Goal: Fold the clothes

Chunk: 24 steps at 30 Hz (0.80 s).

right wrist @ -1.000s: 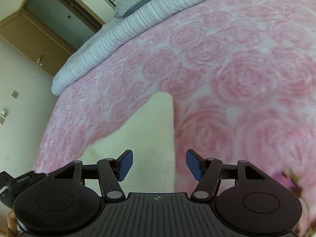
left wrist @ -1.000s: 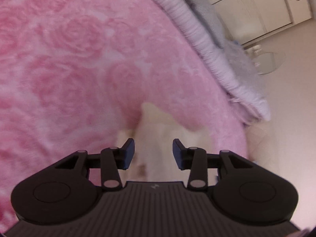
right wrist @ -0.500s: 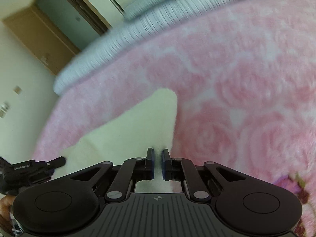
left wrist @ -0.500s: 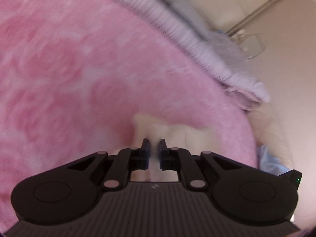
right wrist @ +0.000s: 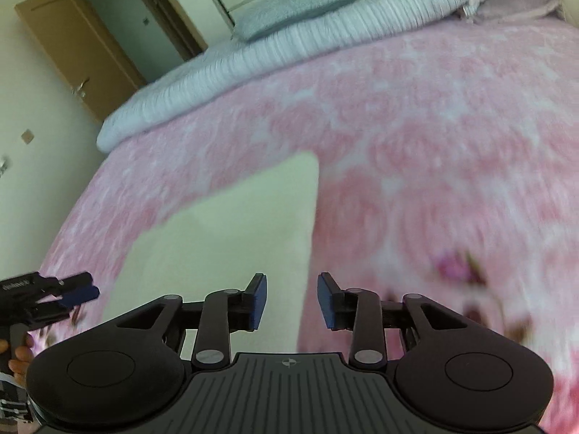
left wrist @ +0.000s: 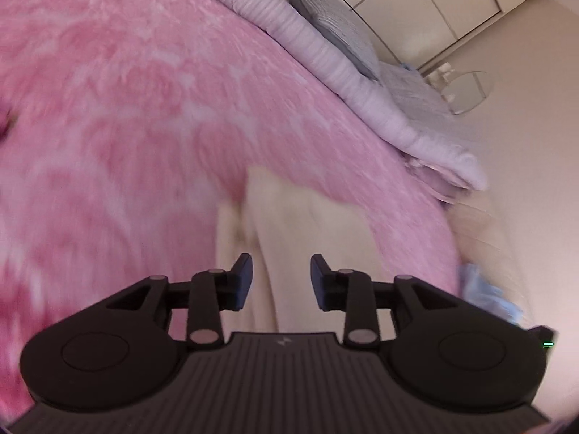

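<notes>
A bed [right wrist: 452, 137] fills both views, covered by a pink blanket [left wrist: 119, 115] with a rose pattern. On the blanket lies a pale cream garment [right wrist: 231, 235], flat, with a straight right edge and a squared far corner in the right wrist view; in the left wrist view the garment [left wrist: 300, 224] shows soft folds and is blurred. Along the far side of the bed runs a ribbed white quilt [right wrist: 275, 54] with a grey pillow [right wrist: 293, 5] on top. Beyond the bed the right wrist view shows a wooden door [right wrist: 77, 43], and the left wrist view shows cream cupboards [left wrist: 434, 7] and a glass table [left wrist: 466, 90].

The right tool [right wrist: 292, 300] hangs over the garment's near right edge, its jaws wide and holding nothing; the edge runs between the fingers. The left tool [left wrist: 281, 282] sits over the cloth's near part, jaws likewise wide and empty. In the right wrist view the left tool [right wrist: 77, 291] appears at the left, beside the garment's left edge, with a hand [right wrist: 18, 356] gripping it.
</notes>
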Each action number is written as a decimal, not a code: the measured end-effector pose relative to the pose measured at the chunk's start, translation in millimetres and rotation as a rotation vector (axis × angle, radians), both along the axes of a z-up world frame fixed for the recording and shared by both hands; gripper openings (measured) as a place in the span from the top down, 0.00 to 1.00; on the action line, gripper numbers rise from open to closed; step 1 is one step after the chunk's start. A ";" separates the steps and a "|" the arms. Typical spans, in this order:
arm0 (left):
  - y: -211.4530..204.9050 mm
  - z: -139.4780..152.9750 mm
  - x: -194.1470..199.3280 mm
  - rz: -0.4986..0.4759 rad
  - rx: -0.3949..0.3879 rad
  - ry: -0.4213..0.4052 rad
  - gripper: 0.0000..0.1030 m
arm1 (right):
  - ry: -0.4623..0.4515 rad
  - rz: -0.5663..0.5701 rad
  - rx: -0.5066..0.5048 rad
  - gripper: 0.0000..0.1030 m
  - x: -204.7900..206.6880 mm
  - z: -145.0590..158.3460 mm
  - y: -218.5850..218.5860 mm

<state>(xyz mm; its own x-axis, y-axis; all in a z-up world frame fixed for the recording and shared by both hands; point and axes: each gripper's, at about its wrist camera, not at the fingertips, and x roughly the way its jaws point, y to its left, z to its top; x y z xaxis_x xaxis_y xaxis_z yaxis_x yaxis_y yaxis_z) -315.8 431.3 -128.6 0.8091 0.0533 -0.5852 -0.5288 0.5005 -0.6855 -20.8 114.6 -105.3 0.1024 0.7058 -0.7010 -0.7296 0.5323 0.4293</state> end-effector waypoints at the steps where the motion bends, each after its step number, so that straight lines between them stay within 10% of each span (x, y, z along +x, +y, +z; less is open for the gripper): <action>1: -9.1 -1.5 -11.9 -0.002 -0.031 -0.018 0.72 | 0.018 0.000 -0.008 0.66 -8.3 -3.1 -8.9; 15: -66.5 -35.2 -46.6 -0.039 -0.056 -0.021 0.73 | 0.201 -0.043 0.028 0.66 -36.2 -27.0 -55.1; 24: -87.4 -9.7 -35.9 -0.134 0.180 0.039 0.73 | 0.200 -0.042 0.038 0.66 -38.0 -27.4 -55.5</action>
<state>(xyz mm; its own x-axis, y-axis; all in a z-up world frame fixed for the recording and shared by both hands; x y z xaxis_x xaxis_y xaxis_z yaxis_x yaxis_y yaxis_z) -351.6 343.8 -138.3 0.7931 0.0531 -0.6068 -0.4735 0.6803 -0.5594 -58.8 59.1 -132.8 -0.0066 0.7304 -0.6830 -0.6055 0.5407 0.5840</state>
